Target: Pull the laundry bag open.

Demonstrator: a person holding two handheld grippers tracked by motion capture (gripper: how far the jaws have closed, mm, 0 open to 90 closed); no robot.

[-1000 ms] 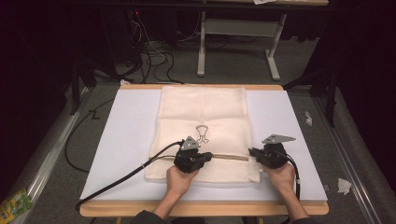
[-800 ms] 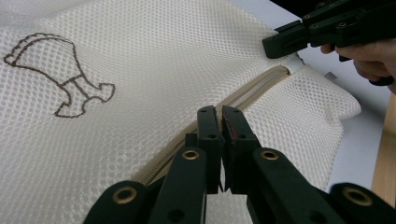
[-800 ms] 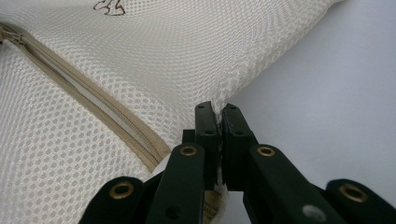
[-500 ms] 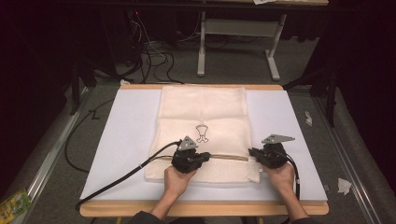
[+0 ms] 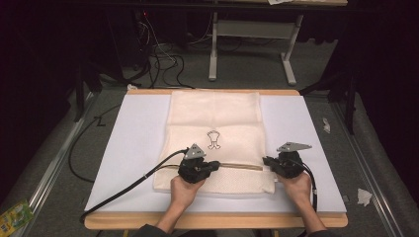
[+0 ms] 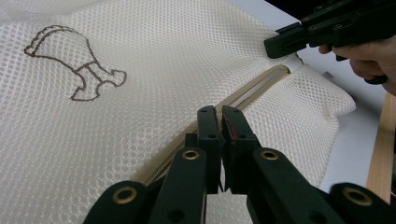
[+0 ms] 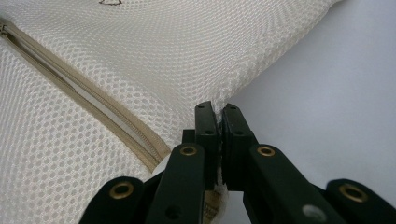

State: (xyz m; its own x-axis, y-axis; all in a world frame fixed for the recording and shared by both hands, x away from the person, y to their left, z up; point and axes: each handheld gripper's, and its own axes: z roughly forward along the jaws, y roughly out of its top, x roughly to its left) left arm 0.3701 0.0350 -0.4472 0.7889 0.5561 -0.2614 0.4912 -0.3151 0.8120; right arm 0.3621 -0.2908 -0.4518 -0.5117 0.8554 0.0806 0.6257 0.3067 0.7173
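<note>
A cream mesh bag (image 5: 215,138) lay mid-desk (image 5: 123,148). The left claw (image 6: 219,122) was clenched on its zipper (image 6: 252,91). The right claw (image 7: 217,116) pinched the bag's right edge.

Grey floor around surface (image 5: 306,121). White paper scraps (image 5: 364,196) at right, green packet (image 5: 15,216) at lower left, black cables (image 5: 163,59) and metal table legs (image 5: 213,54) beyond far edge.

No readable text, labels or numbers appear anywhere.
</note>
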